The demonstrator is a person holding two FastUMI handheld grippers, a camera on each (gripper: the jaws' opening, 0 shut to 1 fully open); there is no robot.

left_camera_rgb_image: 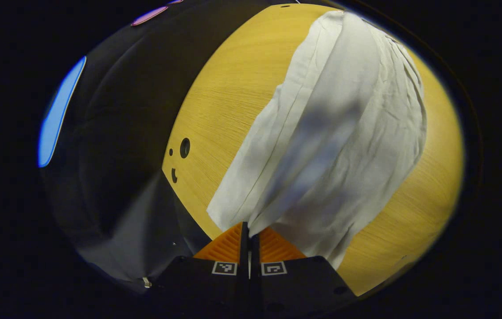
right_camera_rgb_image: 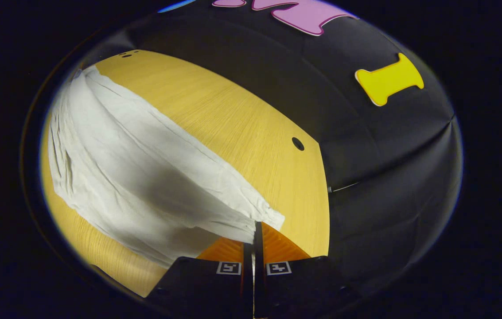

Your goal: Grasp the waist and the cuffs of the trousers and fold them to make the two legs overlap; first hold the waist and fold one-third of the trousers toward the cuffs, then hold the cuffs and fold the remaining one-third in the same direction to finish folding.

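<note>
White trousers [left_camera_rgb_image: 321, 146] lie lengthwise on the yellow wooden table [left_camera_rgb_image: 233, 88], stretching away from me. In the left gripper view my left gripper [left_camera_rgb_image: 248, 230] is shut on the near edge of the cloth, which rises from the table to the fingertips. The right gripper view has the same trousers [right_camera_rgb_image: 135, 168] running off to the upper left, and my right gripper [right_camera_rgb_image: 255, 228] is shut on their near corner, lifted off the table [right_camera_rgb_image: 242, 128]. I cannot tell whether the held end is the waist or the cuffs.
The table has small round holes [left_camera_rgb_image: 184, 148] near its left edge and another hole [right_camera_rgb_image: 297, 143] near the right edge. Black cloth wall [right_camera_rgb_image: 388, 155] stands close beyond both table edges. Bare wood lies on either side of the trousers.
</note>
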